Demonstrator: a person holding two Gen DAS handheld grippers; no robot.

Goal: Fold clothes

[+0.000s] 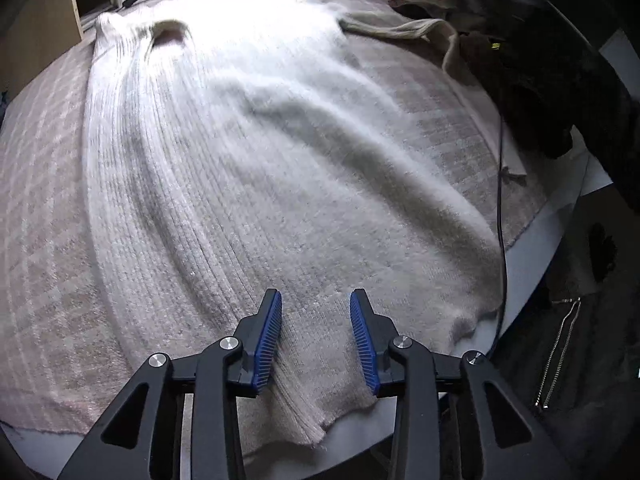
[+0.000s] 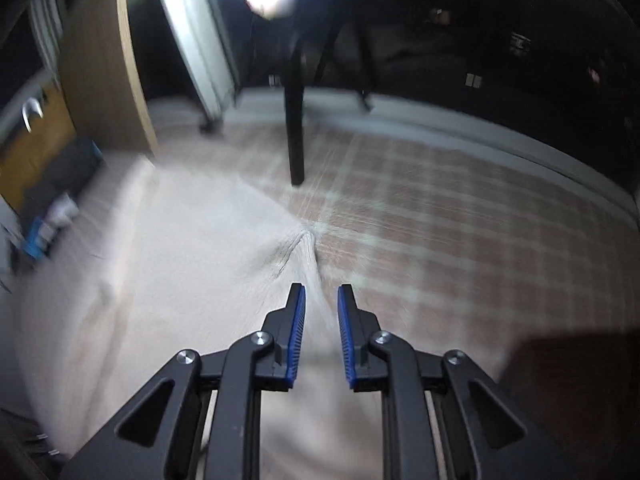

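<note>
A white table (image 1: pixel 536 276) carried everything, its bare edge showing at the near right. A pink checked cloth (image 1: pixel 44 216) covered most of its top, lying flat. On that cloth lay a fluffy white sweater (image 1: pixel 224 152), spread out with soft folds, its ribbed edge running along the left side. A beige garment (image 1: pixel 404 28) lay at the far right, just beside the sweater. A thin black cable (image 1: pixel 501 216) ran along the cloth's right edge. A black post (image 2: pixel 295 128) stood on the checked cloth.

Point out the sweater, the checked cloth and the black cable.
sweater (image 1: pixel 248 152), left wrist view, ribbed body
checked cloth (image 2: pixel 460 216), right wrist view, bare middle
black cable (image 1: pixel 501 220), left wrist view, mid-length
</note>
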